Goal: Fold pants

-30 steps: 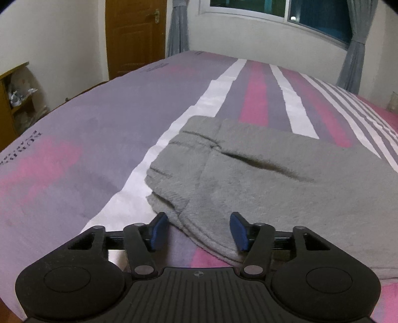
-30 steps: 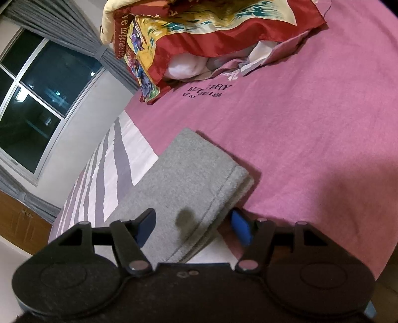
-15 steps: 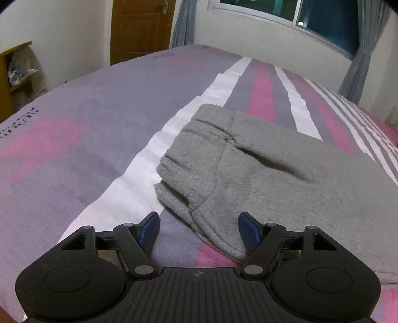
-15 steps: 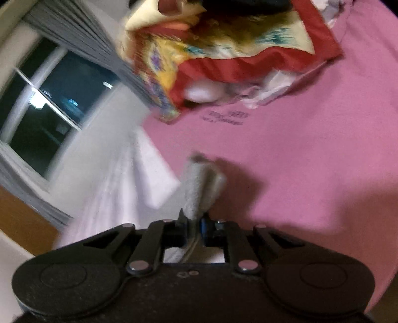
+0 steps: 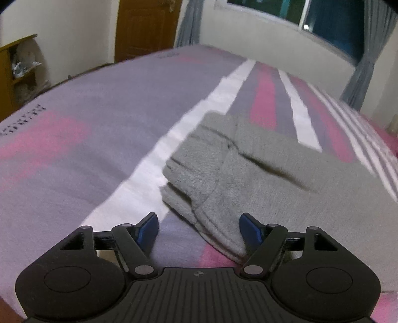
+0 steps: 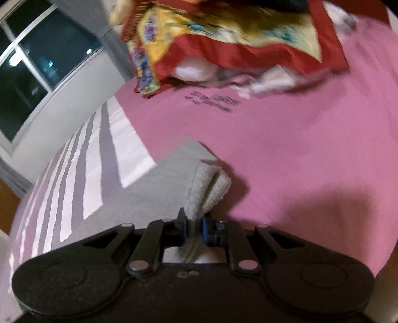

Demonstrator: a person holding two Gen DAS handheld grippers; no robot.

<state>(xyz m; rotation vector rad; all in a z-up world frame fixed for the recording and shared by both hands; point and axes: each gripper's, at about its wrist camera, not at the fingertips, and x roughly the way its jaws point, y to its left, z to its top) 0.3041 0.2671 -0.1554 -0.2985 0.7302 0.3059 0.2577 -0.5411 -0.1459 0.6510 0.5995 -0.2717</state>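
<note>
Grey fleece pants lie flat on the striped bedspread, waistband end toward my left gripper. That gripper is open, its blue pads wide apart; the near waistband corner lies between them, close to the right pad, with no pad pressing on it. In the right wrist view the pants' leg end is bunched and raised off the pink sheet. My right gripper is shut on that folded hem, both pads squeezing the cloth.
A red and yellow patterned pillow pile lies at the head of the bed. A wooden door, a shelf, a window and grey curtains ring the bed.
The right gripper went from open around the leg end to shut on it and lifted it, rolling a little. The left gripper's jaws widened; the left hand barely shifted.
</note>
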